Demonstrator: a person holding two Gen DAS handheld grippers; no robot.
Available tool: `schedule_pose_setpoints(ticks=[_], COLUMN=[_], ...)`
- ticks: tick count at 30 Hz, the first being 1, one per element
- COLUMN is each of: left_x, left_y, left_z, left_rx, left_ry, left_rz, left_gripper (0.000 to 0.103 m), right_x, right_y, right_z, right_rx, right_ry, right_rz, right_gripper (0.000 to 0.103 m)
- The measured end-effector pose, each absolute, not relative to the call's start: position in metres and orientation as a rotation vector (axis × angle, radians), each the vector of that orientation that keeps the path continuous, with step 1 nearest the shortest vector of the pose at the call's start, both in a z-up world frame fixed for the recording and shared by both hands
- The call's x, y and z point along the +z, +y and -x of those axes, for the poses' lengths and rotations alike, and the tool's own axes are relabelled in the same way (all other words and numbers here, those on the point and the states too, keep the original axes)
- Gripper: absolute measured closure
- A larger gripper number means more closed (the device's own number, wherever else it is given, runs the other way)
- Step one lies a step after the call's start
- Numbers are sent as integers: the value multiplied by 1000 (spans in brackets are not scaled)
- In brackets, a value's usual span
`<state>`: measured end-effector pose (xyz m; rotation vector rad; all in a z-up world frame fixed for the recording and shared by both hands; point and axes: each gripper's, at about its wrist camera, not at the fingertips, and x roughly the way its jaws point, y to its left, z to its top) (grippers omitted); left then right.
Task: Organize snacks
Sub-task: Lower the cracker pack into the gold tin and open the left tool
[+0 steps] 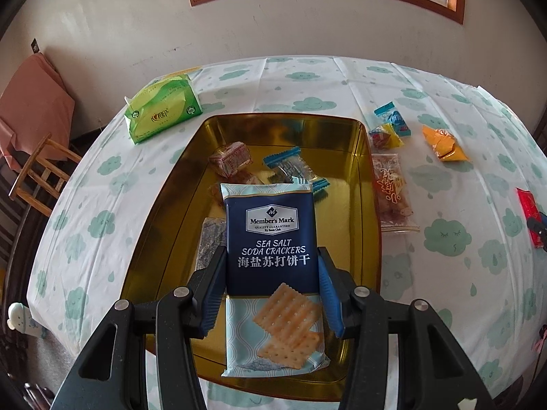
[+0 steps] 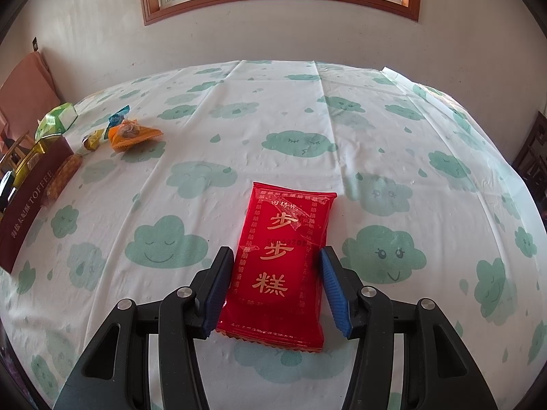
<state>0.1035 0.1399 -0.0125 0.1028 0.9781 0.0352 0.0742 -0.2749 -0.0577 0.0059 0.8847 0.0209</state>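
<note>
Left claw (image 1: 271, 287) pinching the soda cracker packet (image 1: 271, 256) over the gold tin (image 1: 365, 177); right claw (image 2: 273, 285) spread around a red cake packet (image 2: 283, 259).

Blue pads press both sides of the crackers, held above small wrapped snacks in the tin. On the right, the red packet lies flat on the cloud-print table (image 2: 205, 109) between parted pads, apparently ungripped. Farther off, loose sweets (image 1: 389, 126) sit beside the tin and a green tissue pack (image 1: 162, 109) near the wall.

A: What hides under the blue soda cracker packet (image 1: 270, 259)?
B: Most of a grey speckled flat pack (image 1: 210, 242) and a small brownish wrapper (image 1: 218, 193).
A: And the maroon toffee tin (image 2: 25, 201)?
B: Cut off at the right wrist view's left edge.
</note>
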Motion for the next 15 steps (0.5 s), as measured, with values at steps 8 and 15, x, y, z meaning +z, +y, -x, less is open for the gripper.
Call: schedule_pose_setpoints(ticks=[8, 15], left_x=[-21, -24], left_y=[138, 139], left_z=[-108, -110], left_rx=[28, 27], left_ry=[987, 995], left_rz=[-106, -104], left_gripper=[57, 57], right_x=[-57, -58], right_y=[-273, -273], right_z=[-75, -75], right_rx=[19, 19], right_ry=[885, 885], right_rz=[-5, -4], right_gripper=[49, 49])
